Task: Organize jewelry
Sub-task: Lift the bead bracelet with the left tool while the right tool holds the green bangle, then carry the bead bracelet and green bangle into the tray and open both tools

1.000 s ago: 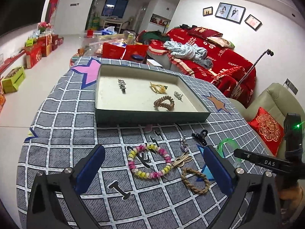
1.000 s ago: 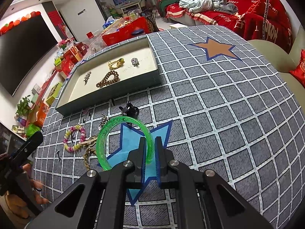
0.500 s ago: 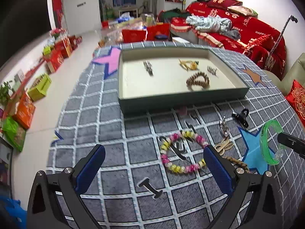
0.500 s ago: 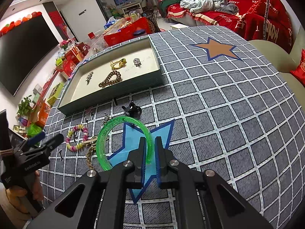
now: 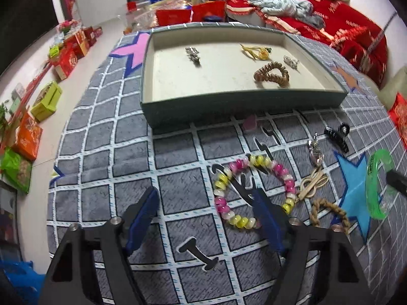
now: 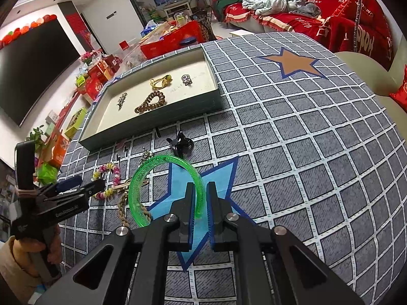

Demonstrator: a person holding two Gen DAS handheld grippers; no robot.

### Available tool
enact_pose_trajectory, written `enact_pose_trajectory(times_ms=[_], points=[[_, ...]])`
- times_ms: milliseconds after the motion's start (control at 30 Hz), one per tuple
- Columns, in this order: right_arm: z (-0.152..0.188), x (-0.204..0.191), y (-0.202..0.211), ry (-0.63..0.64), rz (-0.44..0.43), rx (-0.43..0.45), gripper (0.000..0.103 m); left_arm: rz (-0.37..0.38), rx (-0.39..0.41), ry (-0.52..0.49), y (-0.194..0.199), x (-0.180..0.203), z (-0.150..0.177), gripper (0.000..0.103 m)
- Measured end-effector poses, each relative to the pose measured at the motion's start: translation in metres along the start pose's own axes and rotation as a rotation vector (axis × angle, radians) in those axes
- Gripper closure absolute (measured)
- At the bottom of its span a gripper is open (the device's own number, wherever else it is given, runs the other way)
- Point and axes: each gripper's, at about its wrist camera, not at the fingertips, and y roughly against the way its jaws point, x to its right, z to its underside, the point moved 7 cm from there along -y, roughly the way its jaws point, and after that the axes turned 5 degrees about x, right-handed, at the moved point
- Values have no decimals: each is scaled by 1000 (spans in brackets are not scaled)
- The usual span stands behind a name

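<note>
**Left claw dropping onto the beads**

The left claw (image 5: 206,211) is descending from its earlier height, jaws narrowing, one finger inside the beaded bracelet (image 5: 253,190) on the table (image 5: 106,117). It is risking snagging loose hairpins. The right claw (image 6: 198,203) is pinching the green bangle (image 6: 162,188).

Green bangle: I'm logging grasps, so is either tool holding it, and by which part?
Yes. The right tool pinches the green bangle across its rim on the near side. The left tool holds nothing; its jaws have just been closing.
</note>
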Motion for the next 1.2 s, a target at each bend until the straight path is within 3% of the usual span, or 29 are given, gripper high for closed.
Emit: enact_pose_trajectory(times_ms=[67,100,167,333,467,800,1200], points=[[0,-1,-1,2,-1,-2,94,24,16,-29,0,9,-2,41],[0,-2,-1,3,-1,-3,94,32,20,-44,10,12,3,48],[0,-4,-1,3,-3,-5,94,56,25,-79,9,23,4,77],[-6,-8,1,12,-8,1,94,147,40,-37,15,30,3,77],[-16,-11,3,22,-12,11,94,175,73,-24,34,27,-4,77],[-64,-31,-8,47,-29,35,94,233,177,-9,115,-1,-52,77],[-135,-39,-68,64,25,19,94,194,158,47,77,-31,-114,77]])
